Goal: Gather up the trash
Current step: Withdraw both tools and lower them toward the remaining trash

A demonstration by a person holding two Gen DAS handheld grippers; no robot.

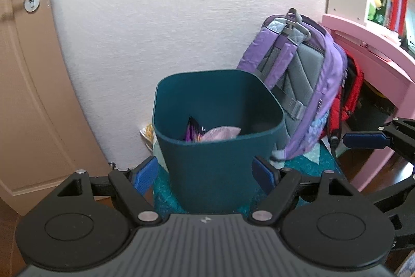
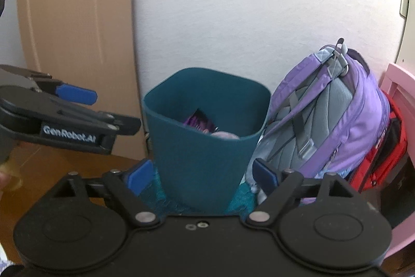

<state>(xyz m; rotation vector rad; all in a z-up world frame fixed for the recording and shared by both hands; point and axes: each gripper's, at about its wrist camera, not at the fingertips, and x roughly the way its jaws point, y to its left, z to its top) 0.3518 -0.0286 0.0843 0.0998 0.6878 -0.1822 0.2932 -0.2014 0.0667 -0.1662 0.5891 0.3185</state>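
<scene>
Teal bin (image 1: pixel 218 147) ahead of left gripper (image 1: pixel 207 173) (jaws apart).

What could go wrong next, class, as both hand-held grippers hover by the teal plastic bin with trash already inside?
1. The purple fabric backpack leans against the teal plastic bin; nudging the bin might topple it.
2. A yellowish wrapper lies behind the bin by the wall and could easily be missed.
3. The open left hand-held gripper and right hand-held gripper are close and may collide.

Dark teal bin (image 1: pixel 218 168), purple and grey backpack (image 1: pixel 298 85), red bag (image 2: pixel 384 155), pink desk (image 1: pixel 376 56), white wall (image 1: pixel 168 17), tan door (image 2: pixel 72 17), blue pads on black tongs (image 1: pixel 206 174)
</scene>
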